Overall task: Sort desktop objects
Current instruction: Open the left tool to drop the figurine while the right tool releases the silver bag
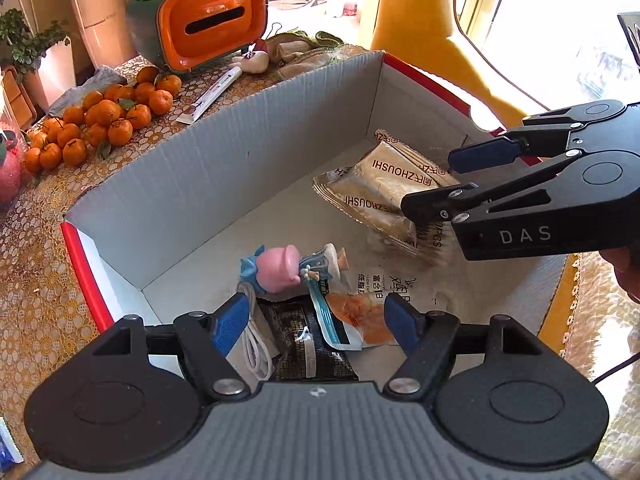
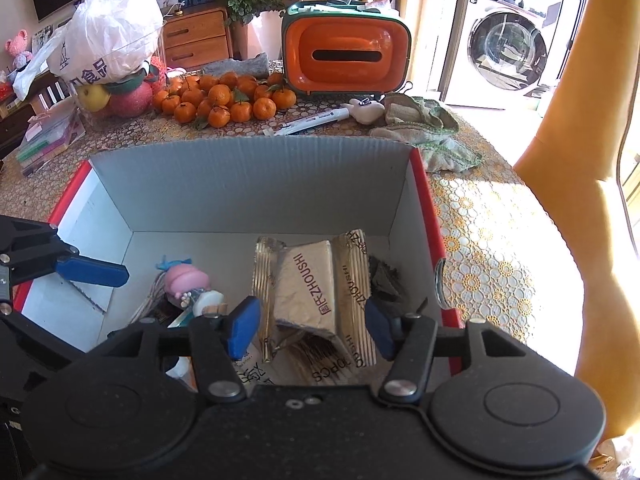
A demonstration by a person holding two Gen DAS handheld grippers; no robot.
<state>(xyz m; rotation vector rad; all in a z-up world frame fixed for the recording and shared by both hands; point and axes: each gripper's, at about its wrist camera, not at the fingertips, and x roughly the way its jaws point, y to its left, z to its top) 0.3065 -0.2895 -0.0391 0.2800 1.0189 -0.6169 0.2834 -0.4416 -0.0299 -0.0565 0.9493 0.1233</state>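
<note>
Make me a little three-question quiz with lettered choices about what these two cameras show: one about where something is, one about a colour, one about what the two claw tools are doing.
1. Where does the pink-headed figurine lie?
A. Inside the cardboard box
B. Among the tangerines
C. On the yellow chair

2. What colour is the front of the tissue box?
A. Purple
B. Orange
C. White

3. How do the two grippers stand?
A. Both open, empty
B. Both shut on a packet
C. Left shut on the figurine

Answers:
1. A: the figurine lies on the floor of the cardboard box, beside the snack packets.
2. B: the tissue box behind the tangerines has an orange face.
3. A: the left gripper and right gripper both show spread fingers with nothing between them.
</note>
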